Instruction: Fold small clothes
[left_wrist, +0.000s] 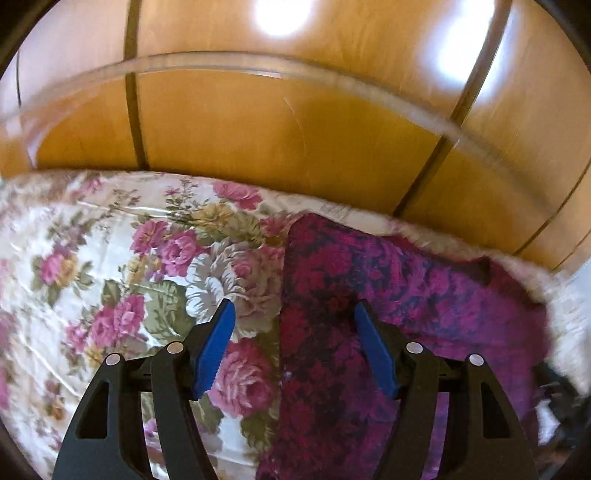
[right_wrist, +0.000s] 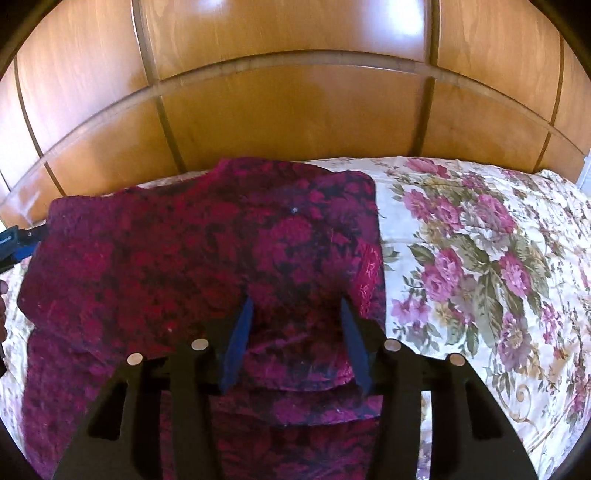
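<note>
The left gripper's (left_wrist: 294, 308) blue fingers (left_wrist: 216, 349) stand wide apart, holding nothing. They hover above a bed covered by a floral bedspread (left_wrist: 110, 266), cream with pink roses and green leaves. One finger sits over the bedspread; the other sits over the left edge of a magenta and dark red patterned garment (left_wrist: 388, 280). Whether either fingertip touches the fabric cannot be told, as this view is slightly blurred.

The right gripper's (right_wrist: 297, 301) fingers (right_wrist: 240, 343) are also spread apart and grip nothing. Both hang over the garment (right_wrist: 184, 258), near its right side.

The garment lies flat on the bed, close to a wooden headboard (right_wrist: 295, 110) made of glossy orange-brown panels with a curved rail. In the right wrist view its upper portion is folded over the lower, with a rounded folded edge visible just between and below the fingers. Its far edge reaches almost to the headboard. The floral bedspread (right_wrist: 480, 258) shows to the right of the garment and in a strip along its left.

At the far left edge of the right wrist view, a blue and black tip of the other gripper (right_wrist: 18, 240) sits just beside the garment's left corner.
</note>
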